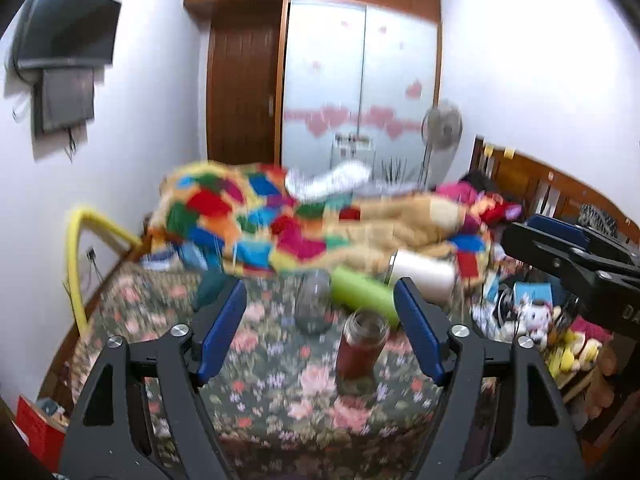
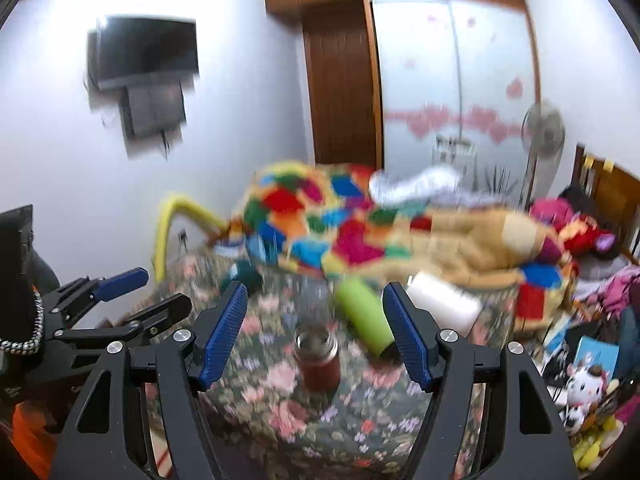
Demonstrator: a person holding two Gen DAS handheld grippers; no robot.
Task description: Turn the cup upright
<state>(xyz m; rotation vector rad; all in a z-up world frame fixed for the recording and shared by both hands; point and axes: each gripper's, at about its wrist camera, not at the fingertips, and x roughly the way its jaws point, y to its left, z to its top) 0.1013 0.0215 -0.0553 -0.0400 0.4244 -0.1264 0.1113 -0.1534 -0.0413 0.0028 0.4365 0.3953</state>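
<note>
Both frames are motion-blurred.

Left gripper (image 1: 320,320): jaws wide apart, nothing between the blue pads (image 1: 222,332). It hangs over the floral bedspread (image 1: 280,408).

Right gripper (image 2: 316,324): also spread wide, holding nothing. In the left wrist view it shows as a black body at the right edge (image 1: 580,264); in the right wrist view the left gripper sits at the left edge (image 2: 120,300), its fingers parted too.

Green cup (image 1: 362,292) lies on its side on the bedspread, its open end towards the camera in the right wrist view (image 2: 366,320). Neither gripper touches it. In the right wrist view it sits just inside the right finger.

White cup (image 1: 424,274) also lies on its side, just beyond and right of the green one; whether they touch can't be told.

Red jar (image 1: 360,346) stands upright, in front of the green cup, between the fingers in both views (image 2: 318,360).

Clear glass (image 1: 314,304) stands left of the green cup, too blurred for detail.

Patchwork blanket (image 1: 280,220) is heaped behind the cups. TV (image 1: 64,28) on the left wall, fan (image 1: 442,126) at the back right.
</note>
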